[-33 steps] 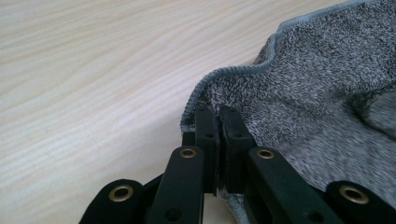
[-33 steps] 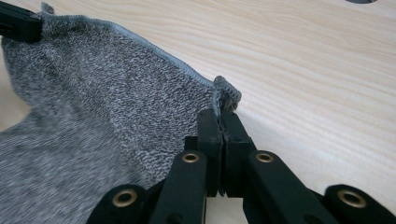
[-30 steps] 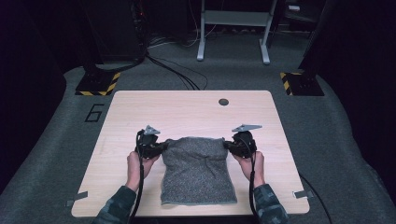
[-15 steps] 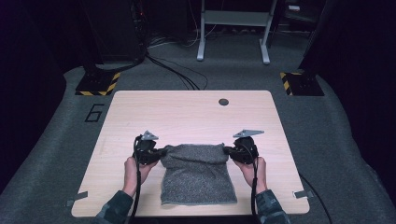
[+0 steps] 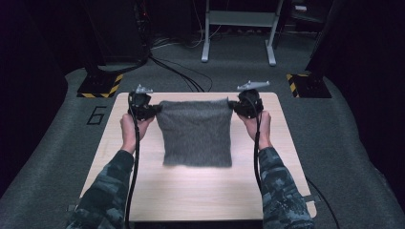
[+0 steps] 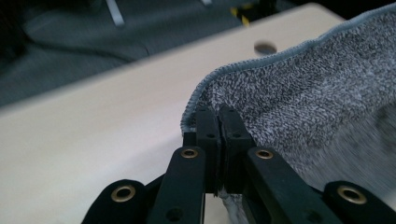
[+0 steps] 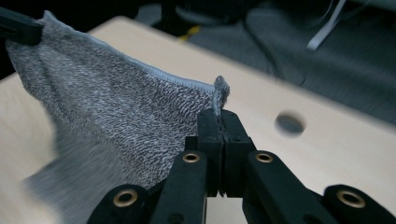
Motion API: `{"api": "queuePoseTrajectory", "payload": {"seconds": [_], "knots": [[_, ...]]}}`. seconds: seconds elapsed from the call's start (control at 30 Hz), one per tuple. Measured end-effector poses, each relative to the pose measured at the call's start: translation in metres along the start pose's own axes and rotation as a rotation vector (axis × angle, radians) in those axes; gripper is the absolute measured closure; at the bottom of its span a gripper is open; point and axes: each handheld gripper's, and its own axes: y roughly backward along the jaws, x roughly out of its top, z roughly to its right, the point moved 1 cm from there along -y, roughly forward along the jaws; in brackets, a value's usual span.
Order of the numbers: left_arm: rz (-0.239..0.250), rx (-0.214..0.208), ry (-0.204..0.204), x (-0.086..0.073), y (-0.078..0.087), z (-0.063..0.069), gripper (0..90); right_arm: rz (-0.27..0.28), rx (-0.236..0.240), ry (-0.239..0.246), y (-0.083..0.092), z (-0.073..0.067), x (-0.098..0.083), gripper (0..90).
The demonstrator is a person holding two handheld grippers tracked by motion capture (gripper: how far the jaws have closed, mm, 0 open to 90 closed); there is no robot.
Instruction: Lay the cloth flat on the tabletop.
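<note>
A grey terry towel (image 5: 196, 131) hangs stretched between my two grippers above the wooden table (image 5: 191, 191). My left gripper (image 5: 154, 110) is shut on the towel's upper left corner (image 6: 201, 105). My right gripper (image 5: 232, 106) is shut on the upper right corner (image 7: 220, 91). The top hem runs taut between them. In the right gripper view the towel (image 7: 116, 121) hangs down to the left, and the left gripper's jaw tip (image 7: 18, 29) shows at its far corner. The towel's lower edge (image 5: 198, 164) looks blurred, near the tabletop.
The table has a round cable hole (image 6: 265, 47) (image 7: 289, 124) near its far edge. Beyond the table lie grey carpet (image 5: 57, 143), black cables (image 5: 176, 74), yellow-black striped bases (image 5: 100, 88) and a grey metal stand (image 5: 239, 33). Camouflage sleeves (image 5: 279, 191) enter from below.
Both grippers have lifted and moved away from the person, raising the towel off the table so that it now hangs from its two held corners.
</note>
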Motion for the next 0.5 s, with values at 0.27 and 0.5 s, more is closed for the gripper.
{"api": "queuePoseTrajectory", "payload": {"seconds": [0.27, 0.5], "knots": [[0.077, -0.045, -0.078, -0.056, 0.031, 0.039, 86.8, 0.098, 0.025, 0.084, 0.029, -0.024, -0.046, 88.2], [-0.129, -0.188, 0.016, -0.202, 0.021, 0.09, 46.5, -0.139, 0.109, -0.03, 0.017, -0.05, -0.201, 63.4]]}}
